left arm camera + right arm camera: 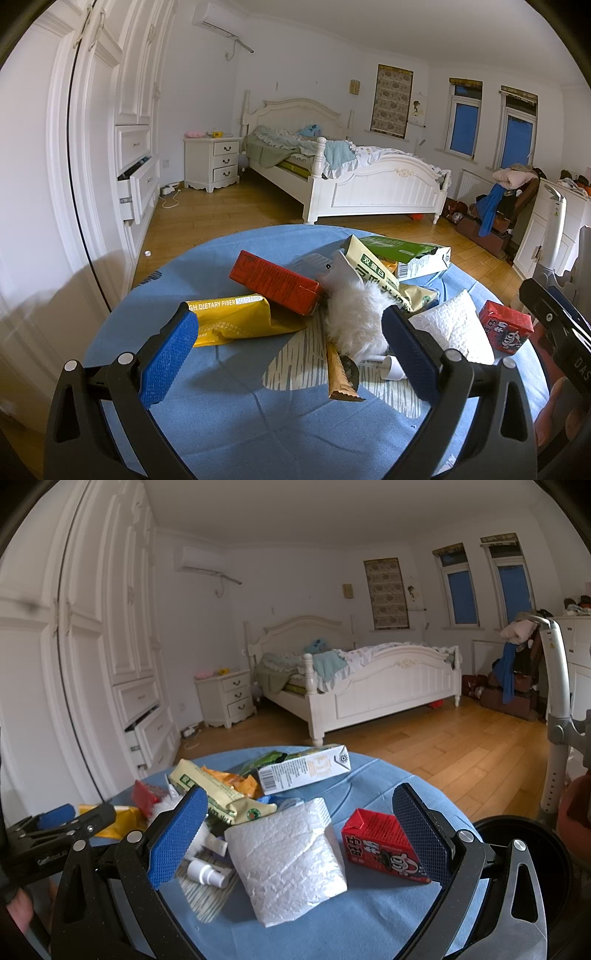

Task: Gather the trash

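Trash lies piled on a round table with a blue cloth (221, 406). In the left wrist view I see a yellow fibre-drink pouch (236, 321), a long red box (275, 282), a white fluffy wad (354, 321), a brown stick wrapper (341, 376), a green-and-white carton (410, 256), a folded white tissue (452, 328) and a small red carton (506, 326). My left gripper (291, 350) is open above the pouch and the wad. My right gripper (299, 834) is open around the white tissue (288, 860), with the red carton (384, 845) by its right finger.
A black bin (524, 845) stands at the table's right edge beside a grey pole (556, 709). A small white spray bottle (207, 873) and a cream snack bag (221, 794) lie left of the tissue. Behind are a white bed (369, 686), wardrobe and wooden floor.
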A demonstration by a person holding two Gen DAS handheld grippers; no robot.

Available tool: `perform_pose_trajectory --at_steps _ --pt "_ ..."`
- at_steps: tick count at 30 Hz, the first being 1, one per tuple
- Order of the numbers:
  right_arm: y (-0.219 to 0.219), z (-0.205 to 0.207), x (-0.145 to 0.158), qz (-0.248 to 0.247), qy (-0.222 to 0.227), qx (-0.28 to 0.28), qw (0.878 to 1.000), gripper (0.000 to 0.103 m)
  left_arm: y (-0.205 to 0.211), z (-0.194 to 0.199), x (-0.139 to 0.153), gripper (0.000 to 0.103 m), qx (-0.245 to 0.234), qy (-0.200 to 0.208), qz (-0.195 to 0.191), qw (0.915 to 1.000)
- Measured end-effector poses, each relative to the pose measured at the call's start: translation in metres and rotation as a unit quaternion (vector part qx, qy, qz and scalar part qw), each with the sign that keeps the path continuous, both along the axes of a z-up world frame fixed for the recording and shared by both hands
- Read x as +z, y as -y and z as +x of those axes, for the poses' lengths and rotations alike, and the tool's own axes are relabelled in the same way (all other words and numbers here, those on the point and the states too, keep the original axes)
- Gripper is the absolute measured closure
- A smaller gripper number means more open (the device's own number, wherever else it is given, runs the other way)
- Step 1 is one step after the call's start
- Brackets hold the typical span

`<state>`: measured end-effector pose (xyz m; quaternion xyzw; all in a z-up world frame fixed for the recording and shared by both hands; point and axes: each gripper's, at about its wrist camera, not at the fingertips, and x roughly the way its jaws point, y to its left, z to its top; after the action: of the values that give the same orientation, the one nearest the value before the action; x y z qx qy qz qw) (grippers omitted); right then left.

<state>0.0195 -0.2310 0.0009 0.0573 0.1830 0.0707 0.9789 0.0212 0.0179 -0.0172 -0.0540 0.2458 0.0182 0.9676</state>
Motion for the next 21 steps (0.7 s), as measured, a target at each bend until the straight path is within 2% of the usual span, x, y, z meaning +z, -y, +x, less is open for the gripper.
perform_pose_trajectory --at_steps 21 --pt "0.0027 -0.0013 -0.0003 -0.001 -0.004 0.001 1.000 0.004 0.0007 -0.0014 0.0001 0.005 0.001 -0.002 -0.001 1.0000"
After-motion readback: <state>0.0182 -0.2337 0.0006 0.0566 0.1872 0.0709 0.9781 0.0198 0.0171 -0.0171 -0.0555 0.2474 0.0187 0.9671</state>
